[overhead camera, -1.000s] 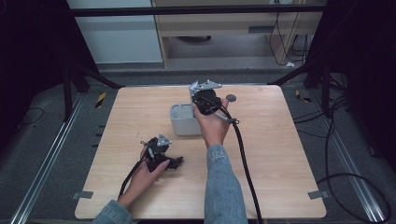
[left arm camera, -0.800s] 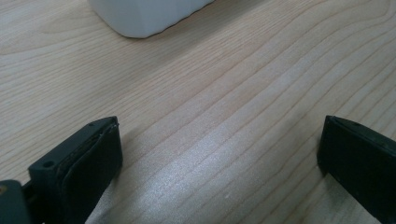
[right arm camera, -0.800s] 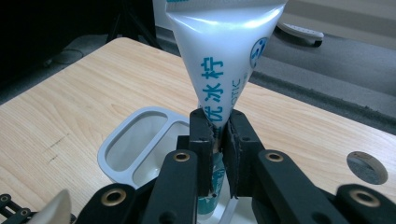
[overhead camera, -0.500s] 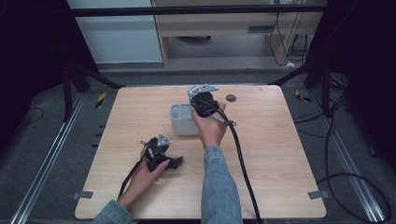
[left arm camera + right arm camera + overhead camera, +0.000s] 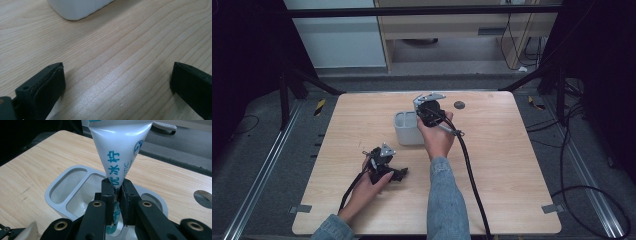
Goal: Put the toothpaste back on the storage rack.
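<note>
- A white toothpaste tube (image 5: 119,150) with blue print stands upright, cap end down, in the right gripper view; its crimped top is cut off at the frame's 12 o'clock edge and its lower end is hidden behind the jaws.
- The right hand-held gripper (image 5: 117,195) has its jaws pinched narrow on the tube's lower part, over the holder's middle compartment.
- The grey holder (image 5: 75,192) has several compartments; its 6 o'clock part is hidden by the gripper. In the high view it sits near the surface's (image 5: 512,165) centre.
- A dark round spot (image 5: 459,105) lies at the holder's 2 o'clock; what it is cannot be told.
- The left hand-held gripper (image 5: 117,82) is spread wide over bare wood, at the holder's 7 o'clock.
</note>
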Motion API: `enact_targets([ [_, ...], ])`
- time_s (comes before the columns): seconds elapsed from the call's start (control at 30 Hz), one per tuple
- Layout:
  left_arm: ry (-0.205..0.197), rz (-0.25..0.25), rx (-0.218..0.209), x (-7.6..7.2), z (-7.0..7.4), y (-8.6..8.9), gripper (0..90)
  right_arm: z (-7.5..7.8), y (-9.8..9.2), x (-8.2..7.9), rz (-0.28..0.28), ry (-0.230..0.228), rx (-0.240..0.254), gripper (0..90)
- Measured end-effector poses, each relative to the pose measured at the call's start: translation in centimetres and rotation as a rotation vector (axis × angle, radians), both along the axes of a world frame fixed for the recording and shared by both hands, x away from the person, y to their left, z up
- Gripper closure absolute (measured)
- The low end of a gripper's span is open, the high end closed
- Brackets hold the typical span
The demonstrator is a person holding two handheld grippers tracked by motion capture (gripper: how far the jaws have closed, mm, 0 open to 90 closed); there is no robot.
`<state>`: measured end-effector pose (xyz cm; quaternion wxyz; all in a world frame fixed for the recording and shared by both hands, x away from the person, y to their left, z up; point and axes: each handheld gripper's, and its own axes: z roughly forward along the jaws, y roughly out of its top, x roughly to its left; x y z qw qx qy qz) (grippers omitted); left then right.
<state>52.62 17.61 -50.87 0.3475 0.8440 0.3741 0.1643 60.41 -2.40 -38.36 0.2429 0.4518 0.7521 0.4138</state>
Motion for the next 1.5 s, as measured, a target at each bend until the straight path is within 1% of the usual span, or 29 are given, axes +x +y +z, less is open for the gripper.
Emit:
enact_targets([
  [0.13, 0.000, 0.000, 0.000, 0.0, 0.0, 0.0, 0.0, -0.2, 0.1, 0.1, -0.006, 0.006, 0.001, 82.4],
  [0.3, 0.000, 0.000, 0.000, 0.0, 0.0, 0.0, 0.0, -0.4, 0.2, 0.2, -0.004, 0.025, -0.002, 82.4],
  [0.5, 0.000, 0.000, 0.000, 0.0, 0.0, 0.0, 0.0, -0.5, 0.1, 0.3, -0.007, 0.032, 0.000, 82.3],
  [0.7, 0.000, 0.000, 0.000, 0.0, 0.0, 0.0, 0.0, -0.4, 0.0, 0.4, -0.036, 0.040, 0.002, 81.9],
  [0.97, -0.001, 0.001, 0.000, 0.0, 0.0, 0.0, 0.0, -0.4, -0.4, 0.6, -0.066, 0.057, 0.018, 81.2],
  [1.23, -0.001, 0.001, 0.000, 0.0, 0.0, 0.0, 0.0, -0.3, -0.9, 0.9, -0.080, 0.075, 0.036, 80.7],
  [1.33, 0.000, 0.001, 0.000, 0.0, 0.0, 0.0, 0.0, -0.4, -1.1, 1.0, -0.080, 0.078, 0.046, 80.8],
  [1.5, -0.001, 0.001, 0.000, 0.0, 0.0, 0.0, 0.0, -0.4, -1.1, 1.1, -0.075, 0.077, 0.047, 80.6],
])
